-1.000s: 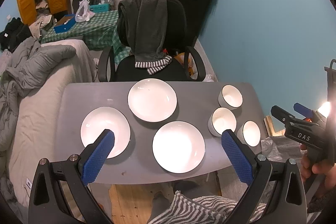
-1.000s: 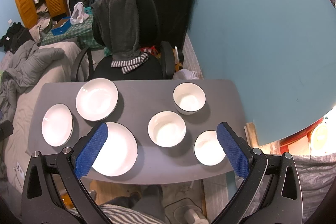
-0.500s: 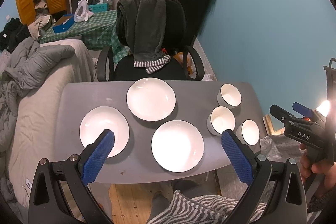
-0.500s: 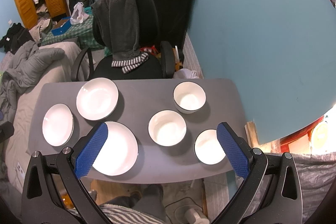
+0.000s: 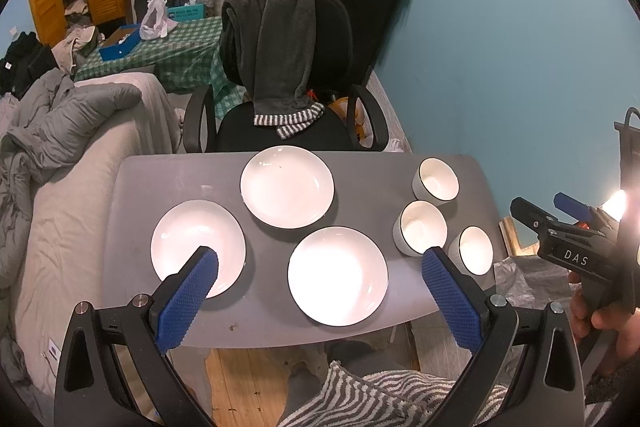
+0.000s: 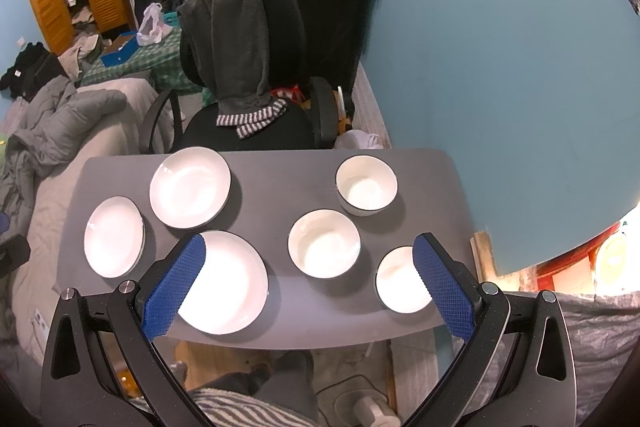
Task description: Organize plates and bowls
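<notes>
Three white plates lie on a grey table: a left plate, a far plate and a near plate. Three white bowls stand at the right: a far bowl, a middle bowl and a near bowl. The right wrist view shows the same plates and bowls. My left gripper is open and empty, held above the table's near edge. My right gripper is open and empty too, also seen in the left wrist view.
A black office chair draped with a dark garment stands behind the table. A bed with a grey duvet is to the left. A blue wall runs along the right. A striped cloth lies below the grippers.
Both views have shifted only slightly; the table sits a touch higher in the left wrist view. Nothing on the table has moved.
</notes>
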{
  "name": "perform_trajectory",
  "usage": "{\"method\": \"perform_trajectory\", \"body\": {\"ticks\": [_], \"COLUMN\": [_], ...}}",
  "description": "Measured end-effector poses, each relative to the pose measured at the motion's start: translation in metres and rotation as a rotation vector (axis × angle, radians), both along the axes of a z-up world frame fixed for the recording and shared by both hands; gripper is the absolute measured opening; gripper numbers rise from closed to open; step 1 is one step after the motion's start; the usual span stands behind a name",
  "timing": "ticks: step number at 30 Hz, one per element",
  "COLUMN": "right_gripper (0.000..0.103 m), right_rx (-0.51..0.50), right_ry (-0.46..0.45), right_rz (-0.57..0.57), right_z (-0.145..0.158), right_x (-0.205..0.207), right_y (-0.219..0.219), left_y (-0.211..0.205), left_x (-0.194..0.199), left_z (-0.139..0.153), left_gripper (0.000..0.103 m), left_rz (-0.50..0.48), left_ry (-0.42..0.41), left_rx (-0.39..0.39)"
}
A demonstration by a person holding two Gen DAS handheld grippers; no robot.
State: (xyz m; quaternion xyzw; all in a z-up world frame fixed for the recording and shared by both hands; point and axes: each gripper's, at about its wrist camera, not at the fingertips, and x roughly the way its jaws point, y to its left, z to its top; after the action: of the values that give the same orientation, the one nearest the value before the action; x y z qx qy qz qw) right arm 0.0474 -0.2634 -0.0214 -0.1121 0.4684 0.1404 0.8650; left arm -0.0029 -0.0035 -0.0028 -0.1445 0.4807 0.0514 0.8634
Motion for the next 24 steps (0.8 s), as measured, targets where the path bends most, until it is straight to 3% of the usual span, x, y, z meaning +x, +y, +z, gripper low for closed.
{"method": "perform_trajectory", "body": {"ticks": [9, 14, 24], "right_gripper": [0.102, 0.102, 0.102], "right_rx": [0.001, 0.004, 0.01], "right_ry": [0.004, 0.015, 0.017], "right_rz": [0.018, 0.033, 0.097], "right_z": [0.0, -0.001, -0.003], "right_x": [-0.001, 0.001, 0.006], "right_y": [0.008, 0.01, 0.022], "left_y": [0.005, 0.01, 0.028], "left_x": [0.002, 0.0, -0.005], "left_z": [-0.001, -0.006, -0.018], "left_gripper": [0.103, 0.103, 0.103], "left_rz": [0.011, 0.028, 0.101], "left_ry": [0.01, 0.015, 0.02], "left_rx": [-0.011, -0.055, -0.089]}}
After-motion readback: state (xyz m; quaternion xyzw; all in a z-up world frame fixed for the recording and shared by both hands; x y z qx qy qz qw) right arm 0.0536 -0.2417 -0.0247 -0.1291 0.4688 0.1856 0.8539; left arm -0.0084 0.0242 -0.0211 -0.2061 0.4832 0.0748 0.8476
